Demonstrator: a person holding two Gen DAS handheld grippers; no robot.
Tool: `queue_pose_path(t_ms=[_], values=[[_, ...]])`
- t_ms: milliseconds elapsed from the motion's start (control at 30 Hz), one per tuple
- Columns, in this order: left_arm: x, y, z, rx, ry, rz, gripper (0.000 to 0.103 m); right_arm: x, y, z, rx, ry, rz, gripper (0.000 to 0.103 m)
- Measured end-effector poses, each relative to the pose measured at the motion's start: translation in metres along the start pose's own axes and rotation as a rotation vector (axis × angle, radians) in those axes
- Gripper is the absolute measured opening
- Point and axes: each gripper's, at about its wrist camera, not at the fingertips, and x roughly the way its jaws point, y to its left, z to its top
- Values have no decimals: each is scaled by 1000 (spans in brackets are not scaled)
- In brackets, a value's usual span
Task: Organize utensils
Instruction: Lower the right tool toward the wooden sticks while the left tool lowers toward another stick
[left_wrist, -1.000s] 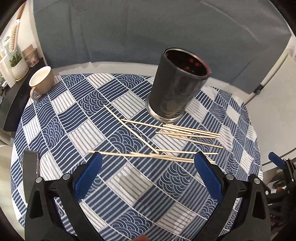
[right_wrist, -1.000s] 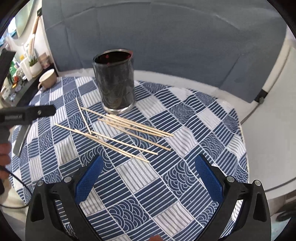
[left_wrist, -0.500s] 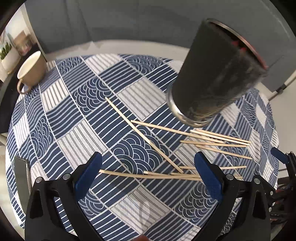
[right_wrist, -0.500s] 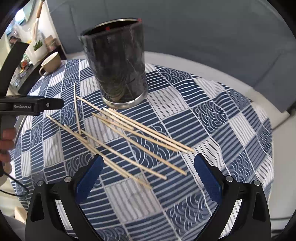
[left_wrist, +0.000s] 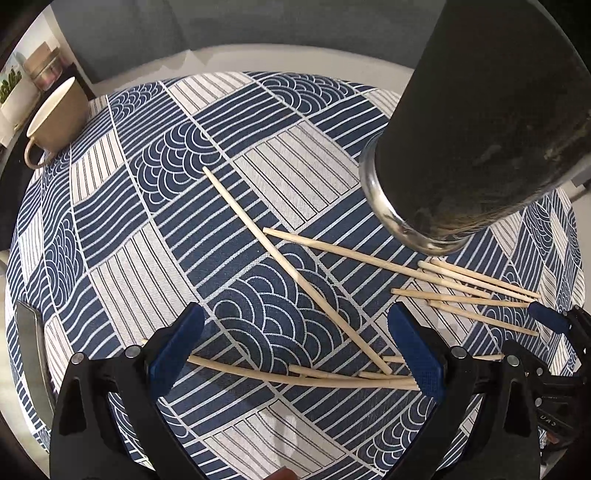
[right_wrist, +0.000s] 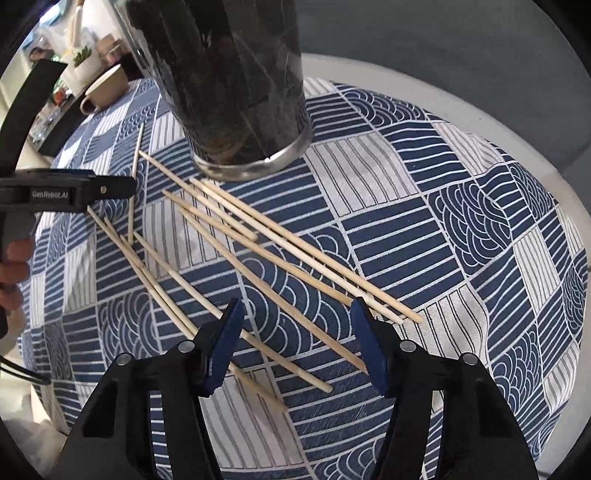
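Right tongs (right_wrist: 295, 332) have just been closing, still spread w/ chopsticks (right_wrist: 280, 258) between, prob. not pinched. Left tongs (left_wrist: 295, 347) spread over sticks, lower frame. Holder (right_wrist: 229, 85) top center on surface (right_wrist: 461, 221).

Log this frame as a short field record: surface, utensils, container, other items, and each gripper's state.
surface: table with blue-and-white patterned cloth
utensils: wooden chopsticks scattered loose on the cloth, several crossing
container: dark cylindrical holder standing upright beside the chopsticks
other items: beige cup at the cloth's far edge
left gripper: open, low over chopsticks, nothing gripped
right gripper: jaws have just been closing, chopsticks lie between them, pads not pressing on any
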Motion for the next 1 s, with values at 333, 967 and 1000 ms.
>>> queue_pose_path(t_ms=[333,967,1000], values=[[25,4,2,-28,43,61,98,7,9,-1,-95,6,-25,59],[20,2,-11,-34,20,58,91,-11,6,-24,-108,15,32,7],[16,3,-13,-28,5,56,81,-15,4,-29,-105,12,37,6]])
